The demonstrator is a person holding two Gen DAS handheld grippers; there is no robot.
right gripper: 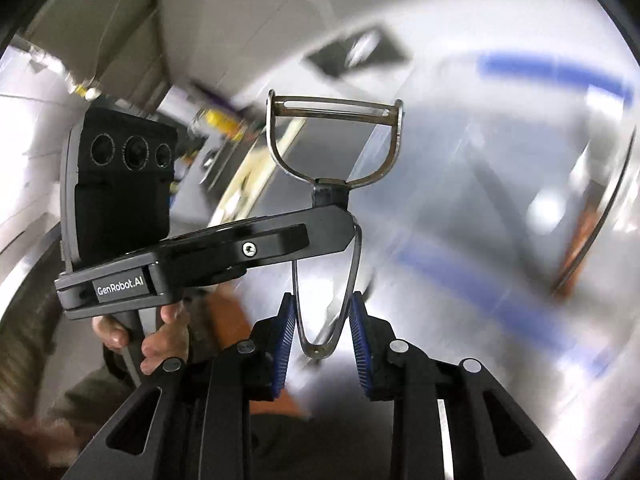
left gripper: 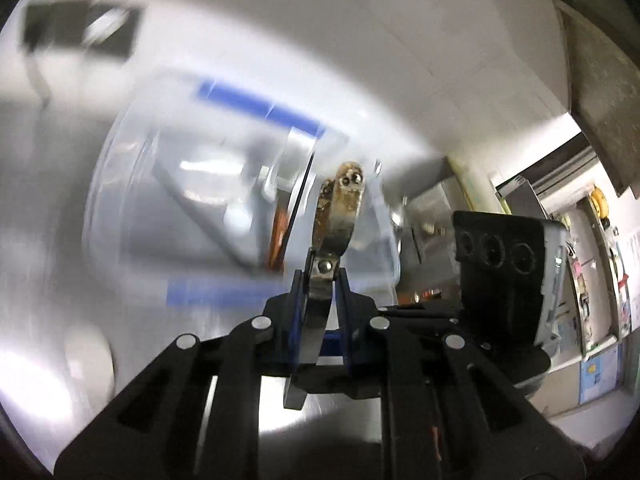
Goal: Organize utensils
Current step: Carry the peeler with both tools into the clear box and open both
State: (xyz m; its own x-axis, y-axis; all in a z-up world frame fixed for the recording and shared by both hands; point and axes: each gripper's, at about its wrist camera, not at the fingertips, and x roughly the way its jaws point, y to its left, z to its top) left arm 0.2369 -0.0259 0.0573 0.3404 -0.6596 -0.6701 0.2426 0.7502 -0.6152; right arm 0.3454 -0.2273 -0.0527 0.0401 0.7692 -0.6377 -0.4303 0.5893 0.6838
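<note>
Item 1: your right tool (right gripper: 322, 304), black linkage with ribbed blue pads (right gripper: 282, 344). Partly open. The pads flank the wire handle of the peeler (right gripper: 328, 192) and meet the wire near their tips. Whether they press on it cannot be told.

Item 2: peeler, Y-type, bare metal.
- Handle: a thin wire loop, narrow at its closed end low between your right pads, and widening upward.
- Head: a U-shaped yoke with a slotted blade bridging its two arms.
- Right wrist view: the long axis runs from 6 o'clock to 12 o'clock, head at 12, blade crosswise.
- Position: held in the air, clear of the bench (right gripper: 460, 240).

Item 3: your left tool (right gripper: 336, 220), black, labelled "GenRobot.AI", in your left hand (right gripper: 160, 332). It enters the right wrist view from 9 o'clock and is closed on the peeler's neck, just below the yoke.
- Left wrist view: the left tool (left gripper: 320, 280) clamps the peeler (left gripper: 344, 204), seen edge-on. The brown-stained, riveted head tips toward 1 o'clock.

Item 4: bin (left gripper: 160, 200), clear plastic with blue strips, blurred. It lies beyond the peeler toward 10 o'clock in the left wrist view.

Item 5: bench, brushed steel, glossy, blurred.
</note>
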